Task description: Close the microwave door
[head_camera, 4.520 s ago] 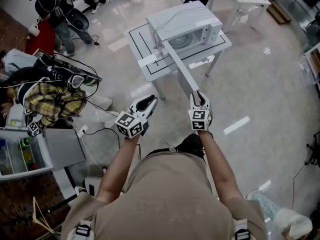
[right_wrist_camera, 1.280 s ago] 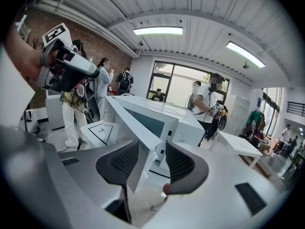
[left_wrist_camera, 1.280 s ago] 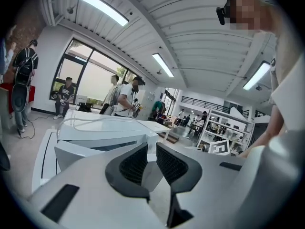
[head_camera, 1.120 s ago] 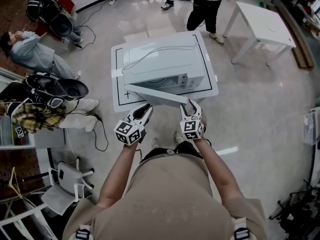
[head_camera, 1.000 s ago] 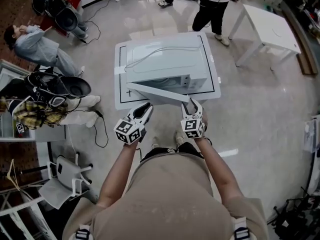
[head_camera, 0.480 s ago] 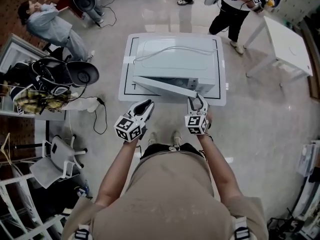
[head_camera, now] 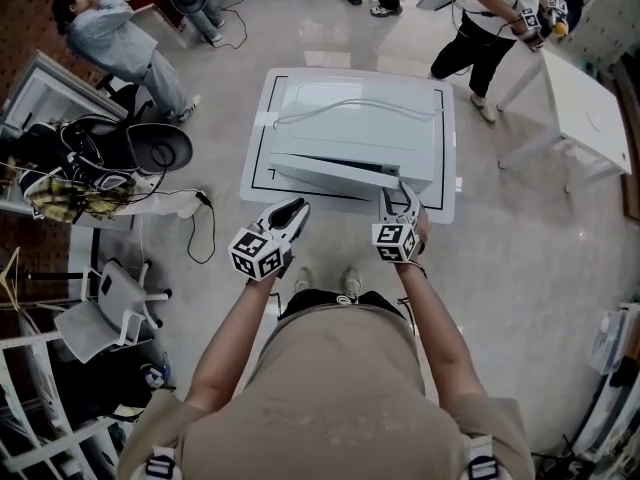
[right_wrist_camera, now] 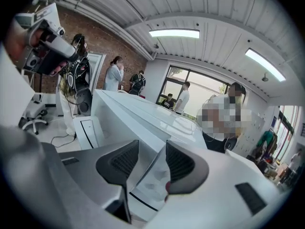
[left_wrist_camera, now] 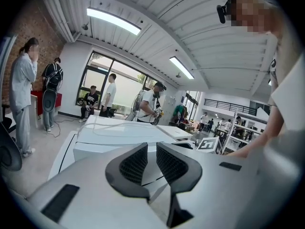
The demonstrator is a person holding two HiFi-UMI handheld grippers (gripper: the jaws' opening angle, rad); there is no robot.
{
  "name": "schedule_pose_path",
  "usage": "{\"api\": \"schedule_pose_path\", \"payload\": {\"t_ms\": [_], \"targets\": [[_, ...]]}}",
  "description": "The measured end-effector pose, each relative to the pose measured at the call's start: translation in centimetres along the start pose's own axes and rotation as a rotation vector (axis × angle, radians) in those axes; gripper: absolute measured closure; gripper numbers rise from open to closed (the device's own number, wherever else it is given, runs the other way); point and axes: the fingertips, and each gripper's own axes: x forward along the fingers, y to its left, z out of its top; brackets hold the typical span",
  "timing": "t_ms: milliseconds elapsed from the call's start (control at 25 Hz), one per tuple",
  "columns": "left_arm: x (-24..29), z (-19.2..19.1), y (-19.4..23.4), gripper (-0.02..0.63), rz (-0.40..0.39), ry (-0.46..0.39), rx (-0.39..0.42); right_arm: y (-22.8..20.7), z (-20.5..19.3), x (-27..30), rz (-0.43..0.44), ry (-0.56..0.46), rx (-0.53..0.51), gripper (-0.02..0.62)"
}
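**While the door stands ajar, our right tool pinches its free end**

As we look down from the head view, the microwave (head_camera: 355,128) sits on a white tabletop (head_camera: 254,173) just ahead of us, with a pale cable (head_camera: 350,111) lying loose across its top. Its door (head_camera: 335,171) is hinged at the left and stands only a little off the front. That leaves a thin wedge of gap that widens toward the right.

Our right tool (head_camera: 398,194) reaches to that free right end, and its cube (head_camera: 395,241) faces up toward us. In the right gripper view the door's edge (right_wrist_camera: 143,123) runs straight between the two jaws of this tool (right_wrist_camera: 151,149), and they pinch the panel from both sides.

Our left tool (head_camera: 297,206) hangs beside it, near the front edge of the tabletop but apart from both door and microwave, with its cube (head_camera: 258,253) turned up as well. In the left gripper view its jaws (left_wrist_camera: 152,149) stand a narrow slit apart with nothing between them, and the microwave (left_wrist_camera: 119,137) lies beyond them.

Around the tabletop is pale, glossy floor (head_camera: 520,268). A second table (head_camera: 585,108) stands off to the right.
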Motion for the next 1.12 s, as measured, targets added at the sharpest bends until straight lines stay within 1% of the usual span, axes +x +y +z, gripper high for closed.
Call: {"api": "schedule_pose_path", "payload": {"t_ms": [80,200,440,800,880,920,960,1000,1040,1120], "targets": [[0.4,0.2,-0.2,0.558,-0.004,-0.001,0.005,-0.3,-0.3,0.6,-0.008,0.019,-0.036,0.427],[0.6,0.2,-0.7,0.558,-0.009,0.005,0.009,-0.8,-0.6,1.1,-0.016,0.029,-0.053,0.428],[0.3,0.1,-0.3,0.558,0.007,0.011,0.002,-0.4,-0.2,1.7,0.007,0.021,-0.127,0.426],[0.2,1.6,0.9,0.558,0.027,-0.028,-0.001,-0.4,-0.3,1.7,0.001,0.023,-0.165,0.426],[0.3,1.5,0.9,0.558,0.025,-0.031,-0.009,-0.4,-0.2,1.8,-0.013,0.034,-0.202,0.426],[0.5,1.5,0.7,0.558,0.021,-0.030,-0.011,-0.4,-0.1,1.8,-0.029,0.042,-0.243,0.423],[0.6,1.5,0.5,0.558,0.017,-0.029,-0.012,-0.5,0.2,2.0,-0.046,0.054,-0.291,0.384],[0.7,1.5,0.3,0.558,0.012,-0.026,-0.011,-0.6,0.4,2.1,-0.058,0.068,-0.327,0.362],[0.7,1.5,0.1,0.558,0.007,-0.024,-0.008,-0.8,0.6,2.4,-0.061,0.080,-0.338,0.359],[0.7,1.5,-0.2,0.558,0.002,-0.020,-0.006,-1.2,0.8,3.0,-0.058,0.089,-0.315,0.354]]}}
